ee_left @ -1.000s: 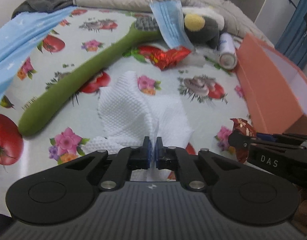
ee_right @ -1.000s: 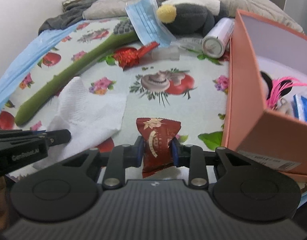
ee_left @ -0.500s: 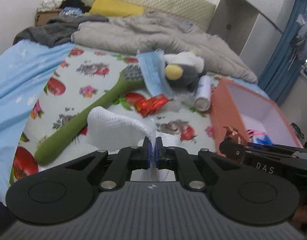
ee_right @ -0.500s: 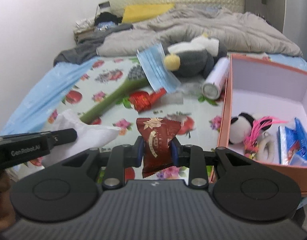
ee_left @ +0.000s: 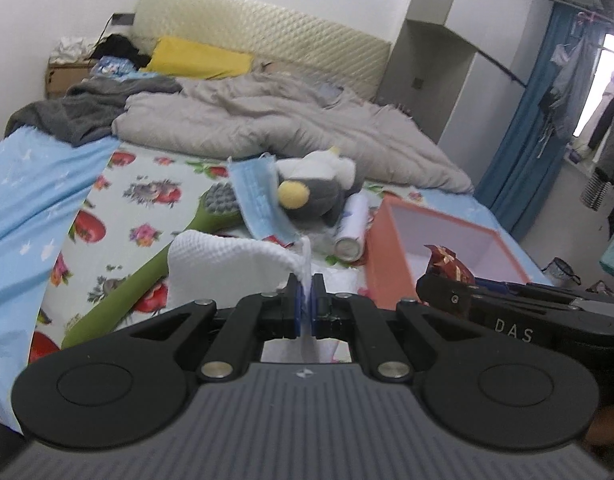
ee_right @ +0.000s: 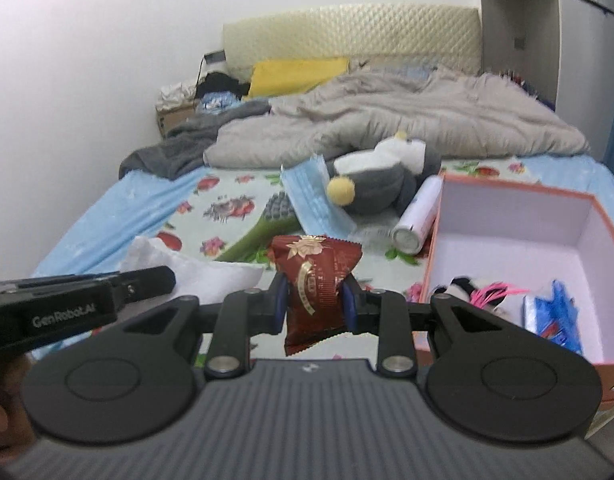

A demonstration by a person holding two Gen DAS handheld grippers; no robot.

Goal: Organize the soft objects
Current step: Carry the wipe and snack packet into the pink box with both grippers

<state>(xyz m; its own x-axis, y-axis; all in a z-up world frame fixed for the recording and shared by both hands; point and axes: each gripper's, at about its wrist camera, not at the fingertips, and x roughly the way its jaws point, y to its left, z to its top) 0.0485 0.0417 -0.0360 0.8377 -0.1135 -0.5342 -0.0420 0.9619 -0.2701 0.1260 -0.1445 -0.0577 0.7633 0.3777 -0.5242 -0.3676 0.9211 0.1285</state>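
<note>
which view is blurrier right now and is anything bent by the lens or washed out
Right wrist view: the bed and headboard look soft, while the red snack packet in the right gripper is sharper. Left wrist view: the plush toy is smeared, the white cloth crisp. Both show fisheye bowing; the doorway at the left view's right edge is washed out.

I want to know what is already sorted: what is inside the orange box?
Inside the orange box: a small black-and-white plush, pink strands and a blue packet. The near wall hides its front floor.
</note>
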